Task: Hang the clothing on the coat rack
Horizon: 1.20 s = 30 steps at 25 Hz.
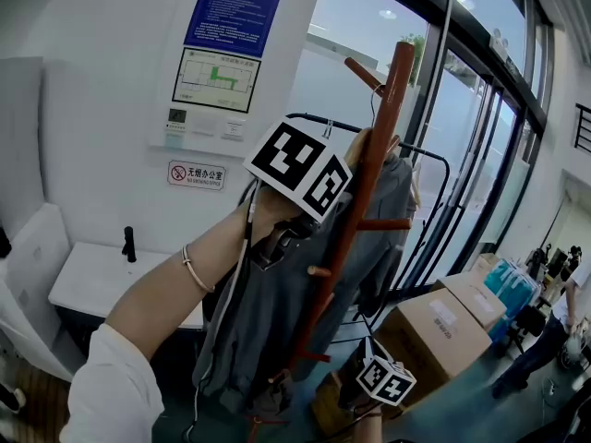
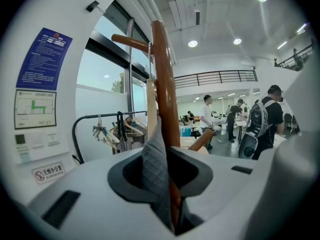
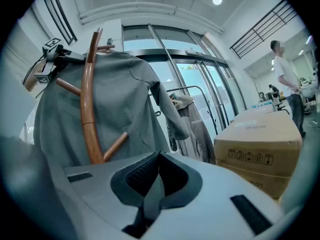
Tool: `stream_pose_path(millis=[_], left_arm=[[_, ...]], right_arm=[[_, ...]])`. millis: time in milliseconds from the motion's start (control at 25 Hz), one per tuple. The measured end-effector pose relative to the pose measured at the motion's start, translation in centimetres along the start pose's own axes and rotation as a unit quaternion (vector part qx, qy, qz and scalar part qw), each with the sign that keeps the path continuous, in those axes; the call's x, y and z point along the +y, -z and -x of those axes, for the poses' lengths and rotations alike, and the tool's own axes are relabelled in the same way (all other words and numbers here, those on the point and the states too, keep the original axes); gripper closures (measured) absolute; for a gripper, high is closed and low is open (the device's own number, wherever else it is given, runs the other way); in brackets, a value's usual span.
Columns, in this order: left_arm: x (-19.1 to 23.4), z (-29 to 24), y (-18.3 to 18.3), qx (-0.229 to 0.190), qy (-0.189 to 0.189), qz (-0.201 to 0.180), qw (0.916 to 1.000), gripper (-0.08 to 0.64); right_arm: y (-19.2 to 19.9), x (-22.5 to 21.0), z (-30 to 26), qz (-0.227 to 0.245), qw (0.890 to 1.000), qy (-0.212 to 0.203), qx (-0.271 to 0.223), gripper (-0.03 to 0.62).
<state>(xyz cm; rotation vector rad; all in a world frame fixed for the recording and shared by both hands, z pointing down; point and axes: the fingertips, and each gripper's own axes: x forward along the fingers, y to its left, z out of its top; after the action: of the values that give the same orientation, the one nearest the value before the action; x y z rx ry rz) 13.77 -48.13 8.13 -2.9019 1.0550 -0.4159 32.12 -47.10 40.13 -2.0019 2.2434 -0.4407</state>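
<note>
I see the wooden coat rack [image 1: 386, 100] mid-frame in the head view. The grey garment [image 1: 249, 312] is draped on it, running from 12 down to 7 o'clock. The left gripper [image 2: 165, 184] is at the garment's 12 o'clock, jaws apart, with a fabric fold loose between them. The right gripper [image 3: 155, 194] is at 6 o'clock, clamped on grey fabric.

White sleeve [image 1: 109, 390] lower left, thin bracelet [image 1: 197, 268]; pale grey left gripper [image 2: 162, 161] and right gripper [image 3: 159, 166] bear black-and-white marker cubes [image 1: 300, 169].
</note>
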Motion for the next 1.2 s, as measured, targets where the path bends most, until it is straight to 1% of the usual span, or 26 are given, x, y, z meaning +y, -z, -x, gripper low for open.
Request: stream_pose_path(millis=[120,200,280,480,600,680,760,880,1000,1120,1200], left_arm=[[-0.2,0.6,-0.1,-0.006,-0.004,-0.019,0.9998,0.449],[-0.3,0.9,-0.2,-0.015,0.000,-0.017,0.9997,0.433],[-0.4,1.5,-0.3,-0.032,0.004,-0.011,0.9994,0.424],[-0.8,3.7,-1.1,-0.097,0.009,-0.014,0.9952,0.416],[-0.4,5.8,-2.2,-0.149,-0.010,-0.029,0.9883,0.416],[-0.1,7.1,-2.8,-0.173,-0.021,-0.032,0.9841,0.416],[0.3,8.4,-3.2,-0.189,-0.022,-0.025,0.9813,0.416],[1.1,10.3,-2.9,-0.206,-0.024,-0.005,0.9783,0.416],[2.4,12.4,-1.9,-0.224,-0.038,0.011,0.9737,0.416],[4.1,14.3,-0.2,-0.244,-0.056,0.025,0.9679,0.416],[5.6,14.7,2.1,-0.244,-0.070,0.040,0.9664,0.416]], right_arm=[[0.3,0.4,0.0,0.000,1.000,-0.005,0.002,0.569],[0.6,0.9,-0.1,-0.002,1.000,-0.008,0.004,0.569],[1.1,1.2,-0.2,-0.003,1.000,-0.008,0.010,0.569],[2.2,2.3,-0.5,-0.008,1.000,-0.017,0.018,0.569],[3.1,3.0,-0.8,-0.010,0.999,-0.022,0.028,0.569],[3.4,3.7,-1.0,-0.009,0.999,-0.025,0.032,0.569],[3.6,4.2,-1.1,-0.006,0.999,-0.024,0.035,0.569],[4.0,5.0,-1.0,-0.004,0.999,-0.023,0.040,0.569],[4.1,5.3,-0.8,-0.005,0.999,-0.020,0.038,0.569],[4.0,5.4,-0.8,-0.004,0.999,-0.012,0.034,0.569],[4.2,5.6,-0.7,-0.002,0.999,-0.006,0.036,0.569]])
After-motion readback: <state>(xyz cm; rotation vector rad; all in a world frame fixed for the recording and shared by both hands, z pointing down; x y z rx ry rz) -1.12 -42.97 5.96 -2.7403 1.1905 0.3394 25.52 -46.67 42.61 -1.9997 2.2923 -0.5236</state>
